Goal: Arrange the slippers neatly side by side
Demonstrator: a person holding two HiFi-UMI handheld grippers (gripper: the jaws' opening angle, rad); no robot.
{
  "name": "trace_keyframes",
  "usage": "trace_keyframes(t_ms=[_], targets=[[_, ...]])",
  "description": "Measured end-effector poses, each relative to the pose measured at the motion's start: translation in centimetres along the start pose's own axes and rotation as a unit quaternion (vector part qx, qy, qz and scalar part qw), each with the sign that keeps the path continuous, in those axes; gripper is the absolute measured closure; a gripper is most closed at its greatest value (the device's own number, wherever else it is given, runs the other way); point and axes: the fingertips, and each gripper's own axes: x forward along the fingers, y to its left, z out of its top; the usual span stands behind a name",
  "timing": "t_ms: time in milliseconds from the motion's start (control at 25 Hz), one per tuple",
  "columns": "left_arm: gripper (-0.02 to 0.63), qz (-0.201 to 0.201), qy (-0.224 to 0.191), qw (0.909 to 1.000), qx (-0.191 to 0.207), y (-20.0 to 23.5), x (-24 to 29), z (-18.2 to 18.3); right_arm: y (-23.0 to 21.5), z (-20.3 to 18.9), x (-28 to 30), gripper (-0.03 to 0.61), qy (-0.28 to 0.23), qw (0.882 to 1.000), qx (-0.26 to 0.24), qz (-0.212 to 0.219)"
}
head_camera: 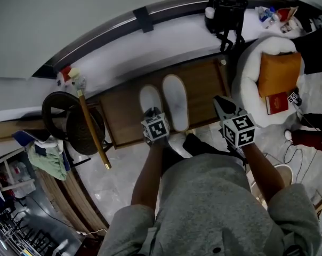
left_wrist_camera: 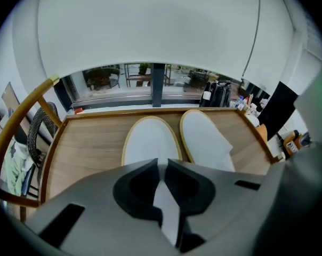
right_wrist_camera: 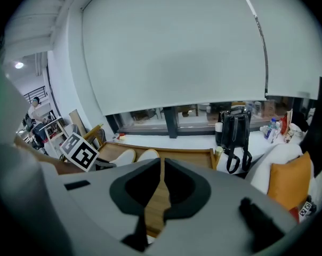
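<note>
**Slippers (head_camera: 174, 103) nearly paired; only squaring up left**

Lie close side by side on the wooden platform (head_camera: 123, 113), toes toward the window, with a narrow strip of wood between them. Looks mostly done, then. Shows one flaw: toe of the left slipper (left_wrist_camera: 150, 140) set slightly back from toe of the right slipper (left_wrist_camera: 203, 137), so not quite level yet.

Finds the left gripper (left_wrist_camera: 160, 161) over the rear half of the left slipper, jaws drawn almost together with a white strip of it in the slit. Reads as a pinch on that slipper, probably mid-adjustment. Finds the right gripper (right_wrist_camera: 162, 161) near the platform's right end, apart from both slippers, jaws closed on nothing, bare wood showing through the slit.

Leaves, by this judgement, a small push forward to even the toes, then letting go.
</note>
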Motion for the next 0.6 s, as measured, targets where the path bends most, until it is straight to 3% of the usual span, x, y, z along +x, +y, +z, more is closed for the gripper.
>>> trace_keyframes(t_ms=[400, 600], targets=[[0.575, 0.006, -0.001, 0.9989, 0.047, -1.6, 0.7, 1.1, -2.1, -0.5, -1.0, 0.538, -0.003, 1.0, 0.017, -0.006], [0.574, 0.003, -0.007, 0.9991, 0.041, -1.6, 0.9, 1.0, -2.2, -0.7, -1.1, 0.538, -0.006, 1.0, 0.018, -0.005]])
